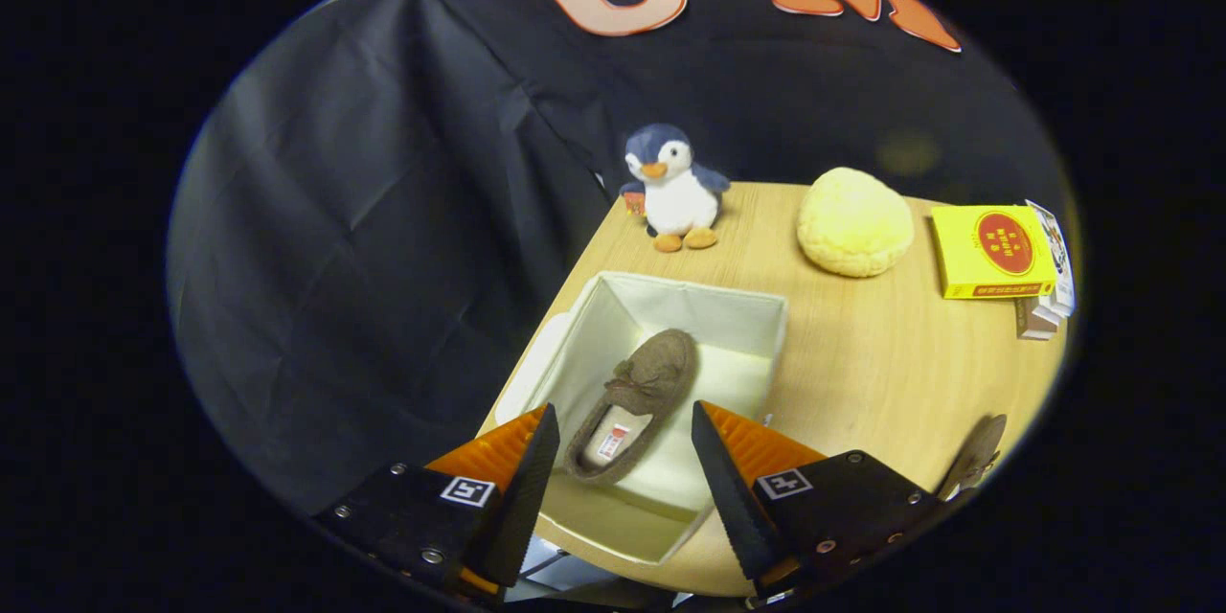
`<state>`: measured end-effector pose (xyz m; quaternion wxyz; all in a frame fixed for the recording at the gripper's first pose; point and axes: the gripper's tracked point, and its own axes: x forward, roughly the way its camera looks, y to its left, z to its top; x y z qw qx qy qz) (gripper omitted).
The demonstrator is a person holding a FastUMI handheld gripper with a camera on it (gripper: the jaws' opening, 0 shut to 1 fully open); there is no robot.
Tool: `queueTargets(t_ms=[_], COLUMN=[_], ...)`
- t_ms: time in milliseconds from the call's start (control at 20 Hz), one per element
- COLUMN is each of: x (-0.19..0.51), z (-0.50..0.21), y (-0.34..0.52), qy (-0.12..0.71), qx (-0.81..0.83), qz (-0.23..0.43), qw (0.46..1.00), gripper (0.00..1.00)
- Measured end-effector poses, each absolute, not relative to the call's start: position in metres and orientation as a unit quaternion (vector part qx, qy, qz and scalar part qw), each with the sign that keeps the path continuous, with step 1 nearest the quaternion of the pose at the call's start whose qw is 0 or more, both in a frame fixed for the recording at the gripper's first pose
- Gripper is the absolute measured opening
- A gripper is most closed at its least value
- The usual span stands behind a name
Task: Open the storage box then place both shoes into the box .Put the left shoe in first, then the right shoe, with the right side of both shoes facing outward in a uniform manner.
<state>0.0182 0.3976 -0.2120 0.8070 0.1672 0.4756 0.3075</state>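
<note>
The gripper (624,445) is hovering above the storage box (757,311) with its two fingers standing wide apart and holding nothing; their inner faces are showing a fine toothed ridge. The box is lying open on a wooden table (881,374) with a smooth, light grain. It is a rectangular box of cream fabric with soft, slightly bending walls, and a pale flap, probably its lid (536,359), is hanging at the side next to the black cloth wall (383,239). Inside the box one shoe (644,393) is resting on the bottom, seen between the fingers and just ahead of them. It is a brown moccasin slipper of a fuzzy, suede-like material with a small bow on the top, a pale lining and a little label inside; its toe is pointing away from the gripper. A second brown shoe (975,455) is lying on the table beyond the right finger, only partly visible. Farther on the table a plush penguin (675,187) with a blue head and white belly is standing upright, near it a round, yellow, fluffy ball-like thing (854,220) is sitting, and a yellow flat carton (991,252) is lying on other small boxes.
</note>
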Motion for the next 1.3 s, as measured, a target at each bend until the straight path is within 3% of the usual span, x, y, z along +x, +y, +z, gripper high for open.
queueTargets(t_ms=[550, 1300], x=[-0.006, -0.084], z=[-0.264, -0.424], y=[0.178, 0.012], qy=[0.469, 0.565], qx=[0.153, 0.141], qz=[0.176, 0.044], qw=[0.852, 0.812], gripper=[0.98, 0.97])
